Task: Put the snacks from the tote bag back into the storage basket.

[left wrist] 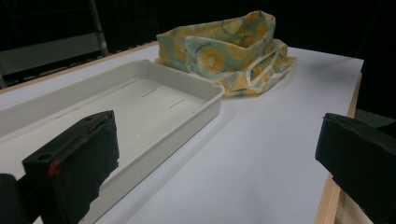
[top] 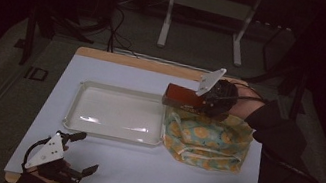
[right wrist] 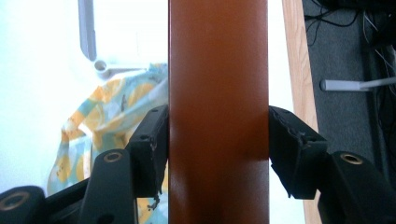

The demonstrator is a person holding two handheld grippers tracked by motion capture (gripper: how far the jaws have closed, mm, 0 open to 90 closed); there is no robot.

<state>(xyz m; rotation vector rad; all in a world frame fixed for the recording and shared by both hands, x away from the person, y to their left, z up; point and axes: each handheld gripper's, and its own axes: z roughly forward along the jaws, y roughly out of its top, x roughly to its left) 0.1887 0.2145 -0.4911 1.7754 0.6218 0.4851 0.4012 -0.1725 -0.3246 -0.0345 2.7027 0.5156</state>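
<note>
Just above the far edge of the yellow-patterned fabric bag (top: 207, 140), the right gripper (top: 188, 101) is clamped on a reddish-brown box (top: 181, 96), held clear of the worktop (top: 137, 168). Left of the bag sits a white tray (top: 116, 113); well to its near left, the left gripper (top: 87, 151) rests with jaws apart.

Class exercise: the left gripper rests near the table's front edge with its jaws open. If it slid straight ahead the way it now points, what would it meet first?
Probably nothing at once: the left gripper points across bare table, with the white tray just beside that line. Farther on lies the yellow-patterned cloth bag, likely the first contact, though depth is hard to judge.
</note>
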